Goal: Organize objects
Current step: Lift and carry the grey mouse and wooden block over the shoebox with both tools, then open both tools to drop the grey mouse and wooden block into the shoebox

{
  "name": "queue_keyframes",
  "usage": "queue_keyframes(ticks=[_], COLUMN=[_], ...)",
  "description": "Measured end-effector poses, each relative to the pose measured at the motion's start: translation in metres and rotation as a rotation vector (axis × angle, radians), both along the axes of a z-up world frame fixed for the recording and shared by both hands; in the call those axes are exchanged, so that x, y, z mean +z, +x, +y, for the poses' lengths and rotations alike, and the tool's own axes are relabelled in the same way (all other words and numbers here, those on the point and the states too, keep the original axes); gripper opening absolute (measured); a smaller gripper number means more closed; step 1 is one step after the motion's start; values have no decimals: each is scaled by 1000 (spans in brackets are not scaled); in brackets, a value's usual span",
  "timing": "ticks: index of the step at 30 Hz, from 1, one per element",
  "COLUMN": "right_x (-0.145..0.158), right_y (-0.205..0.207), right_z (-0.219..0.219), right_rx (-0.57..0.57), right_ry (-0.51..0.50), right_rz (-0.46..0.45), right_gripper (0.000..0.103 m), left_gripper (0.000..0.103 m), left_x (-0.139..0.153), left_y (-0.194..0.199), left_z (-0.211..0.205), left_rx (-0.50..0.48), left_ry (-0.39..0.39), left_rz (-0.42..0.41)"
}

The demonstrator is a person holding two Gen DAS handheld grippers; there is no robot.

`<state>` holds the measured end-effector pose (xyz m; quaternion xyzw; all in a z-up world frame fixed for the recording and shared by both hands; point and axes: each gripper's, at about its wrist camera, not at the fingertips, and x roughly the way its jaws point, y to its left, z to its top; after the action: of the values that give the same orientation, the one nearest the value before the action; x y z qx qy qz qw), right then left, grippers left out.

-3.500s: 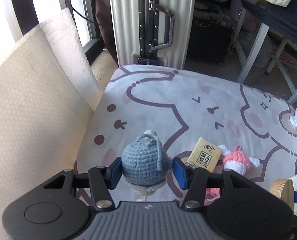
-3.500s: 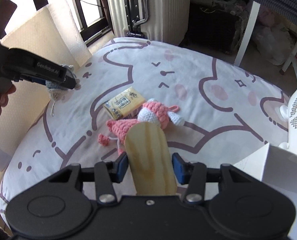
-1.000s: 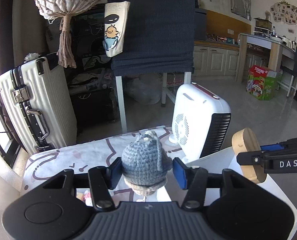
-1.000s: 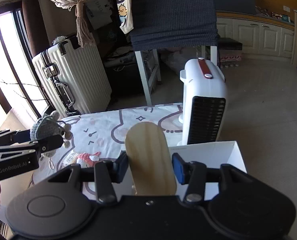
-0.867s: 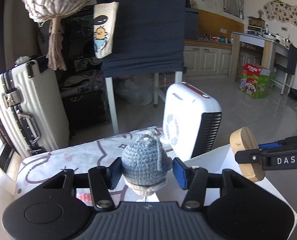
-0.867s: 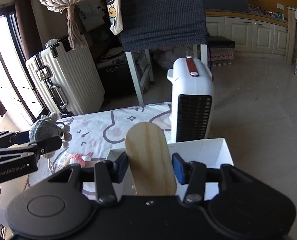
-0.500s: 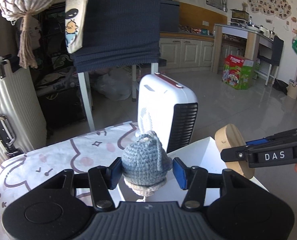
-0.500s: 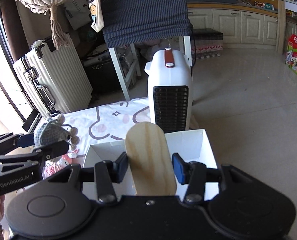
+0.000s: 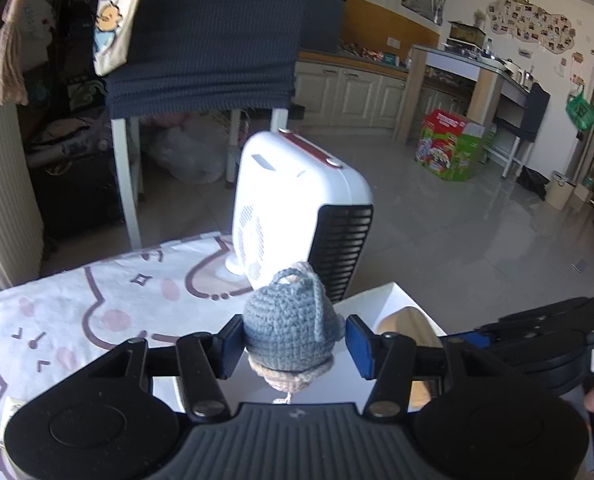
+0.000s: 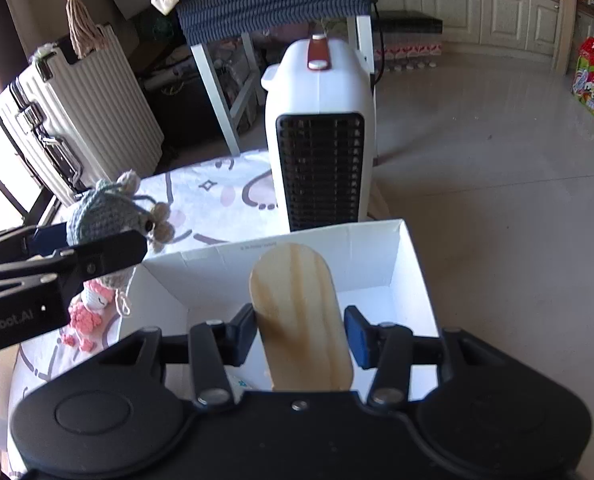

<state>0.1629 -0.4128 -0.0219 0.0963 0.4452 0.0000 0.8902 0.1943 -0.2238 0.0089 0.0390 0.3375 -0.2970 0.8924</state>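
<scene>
Yarn toy: soft, light | left claw squeezes its sides | right claw grips stiff wood piece | box at 12 o'clock

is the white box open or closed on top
Open: the white box has no lid on it, and its bare inner walls and floor show beneath the wooden piece.
</scene>
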Motion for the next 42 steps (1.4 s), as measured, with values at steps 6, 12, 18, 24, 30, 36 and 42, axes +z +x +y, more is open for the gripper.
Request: queue_keyframes(ticks=[6, 12, 18, 24, 30, 36, 42], right_x=[-13, -20, -28, -37, -53, -73, -79], right_y=[7, 6, 10, 19, 27, 35, 34], right_z=[-5, -16, -21, -18, -7, -2, -2], right_rx=[10, -5, -3, 19, 50, 59, 60], right_ry=[-24, -25, -26, -31, -51, -79, -85], right_rz=[38, 62, 101, 132, 183, 268, 309], right_gripper=[48, 48, 48, 48, 48, 48, 48], left_gripper=[55, 55, 55, 55, 55, 55, 55], left_x=[-7, -32, -65, -87, -100, -109, -114], left_y=[8, 22, 29, 39, 42, 35, 30], left_z=[-7, -22, -37, -36, -42, -49, -52], left_rx=[-29, -54, -102, -77, -87, -140, -165], left_ry=[-33, 14, 147, 213, 285, 388, 441], left_rz=[-18, 66, 221, 297, 321, 352, 336])
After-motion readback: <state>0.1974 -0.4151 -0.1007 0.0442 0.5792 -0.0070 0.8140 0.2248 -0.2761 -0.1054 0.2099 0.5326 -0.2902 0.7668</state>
